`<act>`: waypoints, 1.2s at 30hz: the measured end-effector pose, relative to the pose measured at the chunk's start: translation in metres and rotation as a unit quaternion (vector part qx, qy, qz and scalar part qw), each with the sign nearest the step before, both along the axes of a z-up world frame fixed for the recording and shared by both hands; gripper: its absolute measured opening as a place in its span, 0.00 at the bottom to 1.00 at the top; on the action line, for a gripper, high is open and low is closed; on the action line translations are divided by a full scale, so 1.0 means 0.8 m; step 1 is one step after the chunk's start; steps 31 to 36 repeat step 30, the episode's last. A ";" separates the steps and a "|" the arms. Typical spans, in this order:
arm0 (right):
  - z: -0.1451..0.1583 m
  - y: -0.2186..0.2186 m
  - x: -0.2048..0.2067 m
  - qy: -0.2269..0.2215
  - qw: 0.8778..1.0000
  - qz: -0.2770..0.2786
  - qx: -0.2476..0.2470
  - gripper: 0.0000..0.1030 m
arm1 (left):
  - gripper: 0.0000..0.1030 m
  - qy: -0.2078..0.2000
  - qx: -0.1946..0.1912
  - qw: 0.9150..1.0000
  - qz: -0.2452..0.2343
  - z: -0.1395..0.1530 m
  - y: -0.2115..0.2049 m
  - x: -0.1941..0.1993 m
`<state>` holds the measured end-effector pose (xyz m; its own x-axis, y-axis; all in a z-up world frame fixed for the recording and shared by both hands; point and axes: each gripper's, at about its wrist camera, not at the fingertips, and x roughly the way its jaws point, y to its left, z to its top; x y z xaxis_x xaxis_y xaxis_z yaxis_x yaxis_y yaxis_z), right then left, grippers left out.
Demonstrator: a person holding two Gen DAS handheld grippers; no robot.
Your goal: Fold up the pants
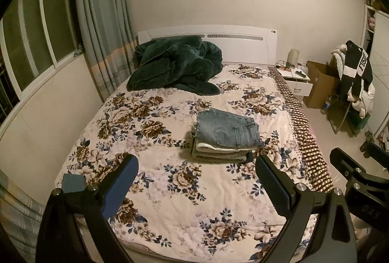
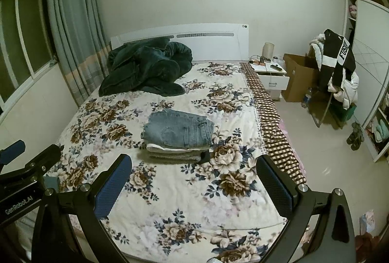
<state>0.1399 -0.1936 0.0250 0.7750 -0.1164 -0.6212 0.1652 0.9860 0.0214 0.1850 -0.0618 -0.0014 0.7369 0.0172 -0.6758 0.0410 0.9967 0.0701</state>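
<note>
Grippers come first: the left gripper (image 1: 197, 180) has its two blue-padded fingers spread wide apart and holds nothing, and the right gripper (image 2: 194, 180) is spread wide and holds nothing too. Both hang above the near end of the bed. In the right wrist view the left tool shows at 9 o'clock, and white letters on it read "GenRobot.AI". Past the fingers, toward 12 o'clock, the folded jeans (image 1: 227, 130) lie flat, light blue, with a back pocket facing up and a frayed edge on the left. They sit on top of a small pile of folded clothes (image 1: 218, 153), white and grey. The pile rests on a bedspread (image 1: 155, 156) with big brown and blue flowers. Farther back, at 11 o'clock, a dark green blanket (image 1: 175, 66) is bunched up against the white headboard (image 1: 243, 42). At 2 o'clock stand a white nightstand (image 1: 297, 80) and a cardboard box (image 1: 321, 83). A black and white jacket (image 1: 359, 68) hangs there, with letters that look like "FUS". Curtains (image 1: 102, 20) and a window (image 1: 36, 32) are at 10 o'clock.
</note>
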 end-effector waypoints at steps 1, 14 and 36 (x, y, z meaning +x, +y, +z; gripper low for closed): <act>0.000 0.000 0.000 0.000 1.000 0.000 -0.001 1.00 | 0.96 -0.001 0.000 1.000 0.000 0.000 0.000 -0.001; 0.000 0.001 0.000 -0.001 1.000 -0.002 0.000 1.00 | 0.96 -0.007 0.001 1.000 0.004 0.010 0.004 0.004; -0.001 0.004 0.006 -0.003 1.000 -0.001 0.001 1.00 | 0.96 -0.022 0.005 1.000 0.004 0.020 0.010 0.006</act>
